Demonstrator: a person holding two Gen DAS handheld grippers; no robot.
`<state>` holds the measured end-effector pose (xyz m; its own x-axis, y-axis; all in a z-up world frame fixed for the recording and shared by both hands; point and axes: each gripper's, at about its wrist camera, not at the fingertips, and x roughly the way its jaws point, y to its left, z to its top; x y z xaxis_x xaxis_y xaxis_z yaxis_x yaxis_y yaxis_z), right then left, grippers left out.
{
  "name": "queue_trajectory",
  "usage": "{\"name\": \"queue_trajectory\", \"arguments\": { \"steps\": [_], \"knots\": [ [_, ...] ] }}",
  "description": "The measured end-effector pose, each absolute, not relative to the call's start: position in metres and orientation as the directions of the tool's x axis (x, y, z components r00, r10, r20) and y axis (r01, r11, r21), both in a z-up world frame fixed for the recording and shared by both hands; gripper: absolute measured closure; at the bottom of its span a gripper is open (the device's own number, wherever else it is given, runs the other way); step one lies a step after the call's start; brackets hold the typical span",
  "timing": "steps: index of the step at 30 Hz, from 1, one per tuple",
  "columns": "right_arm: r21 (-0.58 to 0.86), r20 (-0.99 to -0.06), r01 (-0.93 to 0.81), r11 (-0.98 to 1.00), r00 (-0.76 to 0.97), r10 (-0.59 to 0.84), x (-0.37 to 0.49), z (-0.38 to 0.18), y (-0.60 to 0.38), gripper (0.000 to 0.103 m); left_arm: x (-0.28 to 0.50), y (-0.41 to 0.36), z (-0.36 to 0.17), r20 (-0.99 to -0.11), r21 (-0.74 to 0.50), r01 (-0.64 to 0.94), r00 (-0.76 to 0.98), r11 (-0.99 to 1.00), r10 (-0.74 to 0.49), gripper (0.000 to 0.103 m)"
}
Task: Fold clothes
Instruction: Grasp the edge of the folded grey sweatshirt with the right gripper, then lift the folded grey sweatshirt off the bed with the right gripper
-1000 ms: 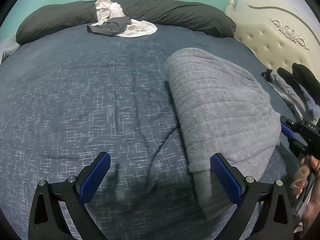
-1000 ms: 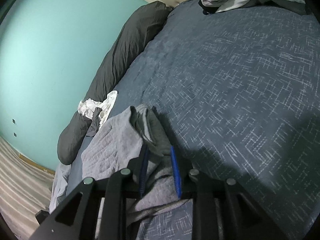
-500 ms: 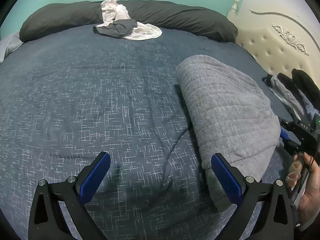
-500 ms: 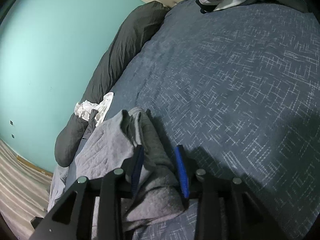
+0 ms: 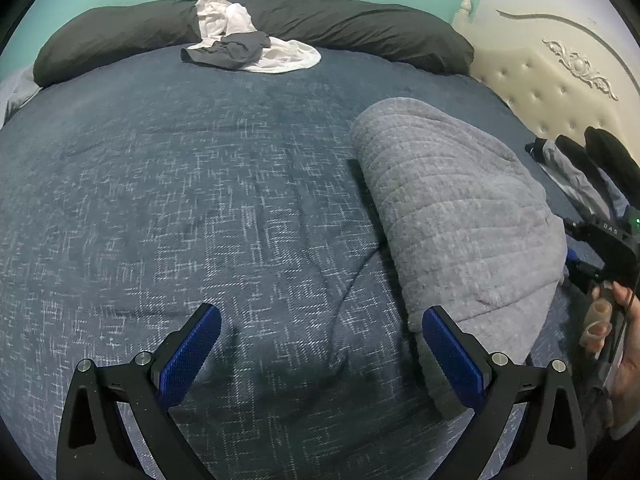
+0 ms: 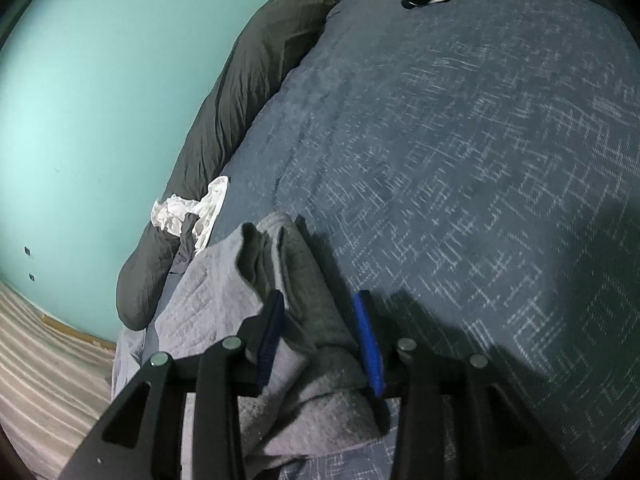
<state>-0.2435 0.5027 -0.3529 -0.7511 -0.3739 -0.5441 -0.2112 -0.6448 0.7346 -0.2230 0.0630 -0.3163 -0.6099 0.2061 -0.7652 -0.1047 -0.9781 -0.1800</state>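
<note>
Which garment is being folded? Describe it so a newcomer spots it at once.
Start at the blue bedspread covering the bed. On the side near the cream headboard lies a folded grey garment, quilted with stitched lines. Unlike the black-and-white heap against the dark bolster, it is one plain grey piece, and the right gripper straddles its edge.

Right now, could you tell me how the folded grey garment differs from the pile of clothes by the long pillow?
The grey garment is folded into one tidy bundle; the pile is crumpled and unfolded. The garment is uniformly grey; the pile mixes white and dark pieces. The garment lies near the grippers; the pile lies far off. Both rest on the blue bedspread.
</note>
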Motion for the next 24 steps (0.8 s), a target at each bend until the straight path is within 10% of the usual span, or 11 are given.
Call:
{"name": "queue_trajectory", "arguments": {
  "steps": [24],
  "knots": [
    [0.639, -0.616, -0.094, -0.763, -0.657, -0.435, -0.189, -0.270, 0.485, 0.046, -0.174, 0.104, -0.233, -0.734, -0.130, -0.092, -0.660, -0.987, 0.158, 0.000]
  ]
}}
